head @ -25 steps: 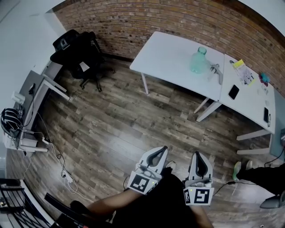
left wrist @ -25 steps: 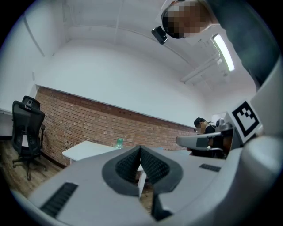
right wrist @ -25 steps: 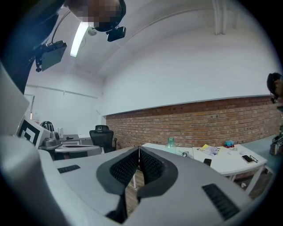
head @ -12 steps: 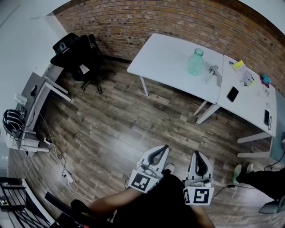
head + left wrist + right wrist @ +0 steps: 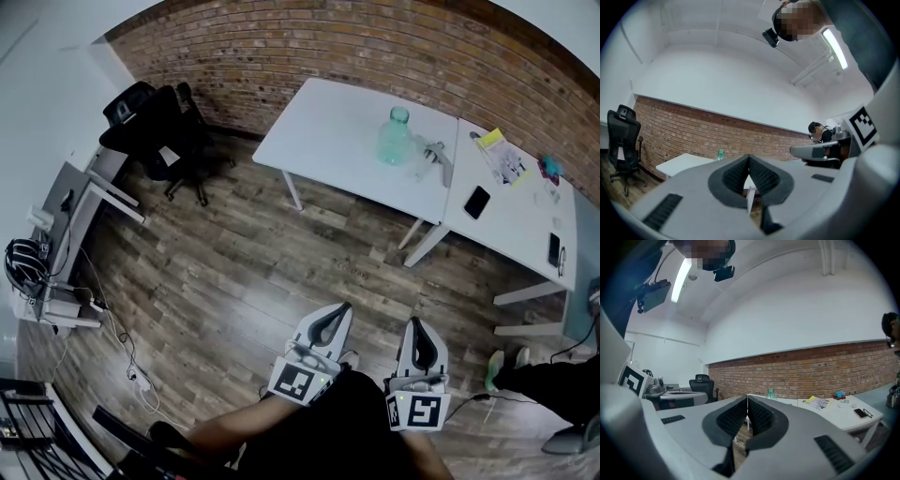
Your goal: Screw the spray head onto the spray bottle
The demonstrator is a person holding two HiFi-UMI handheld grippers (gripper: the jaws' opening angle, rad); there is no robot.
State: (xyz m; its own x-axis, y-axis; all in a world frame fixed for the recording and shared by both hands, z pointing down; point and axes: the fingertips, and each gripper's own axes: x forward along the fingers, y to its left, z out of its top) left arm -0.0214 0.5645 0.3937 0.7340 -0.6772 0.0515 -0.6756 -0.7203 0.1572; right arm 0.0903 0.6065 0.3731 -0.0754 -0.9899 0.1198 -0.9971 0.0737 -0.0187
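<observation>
Since a second ago, the white table (image 5: 328, 131) and the things on it have slid to the left in the head view. Both grippers sit at the same spot low in the picture as before.

The brick wall (image 5: 375, 47) runs across the top. The wood floor (image 5: 216, 281) fills the middle. The white table stands in the upper middle, and a second white table (image 5: 516, 225) touches its right end. That one is cut off by the right edge. A black chair (image 5: 150, 122) stands in the upper left. Below it a desk (image 5: 84, 187) with cables is partly cut off at the left edge.

The person's dark clothes (image 5: 347, 431) cover the bottom middle and hide the back of both grippers. The left gripper (image 5: 339, 309) and the right gripper (image 5: 417, 323) stick out side by side over the floor, well apart from the table. In the left gripper view the left gripper (image 5: 749, 157) has its fingers pressed together with nothing between them. In the right gripper view the right gripper (image 5: 747, 397) is squeezed closed the same way, and empty too.

The green spray bottle (image 5: 396, 138) stands upright on the first table, near its right end. Only its top peeks over the jaws in the gripper views (image 5: 721, 153) (image 5: 771, 393). The spray head (image 5: 434, 155) lies just right of the bottle, small and hard to make out. A dark phone (image 5: 476, 202) lies on the second table. A shoe (image 5: 497, 367) shows at the lower right, and most of that other person is cut off.
</observation>
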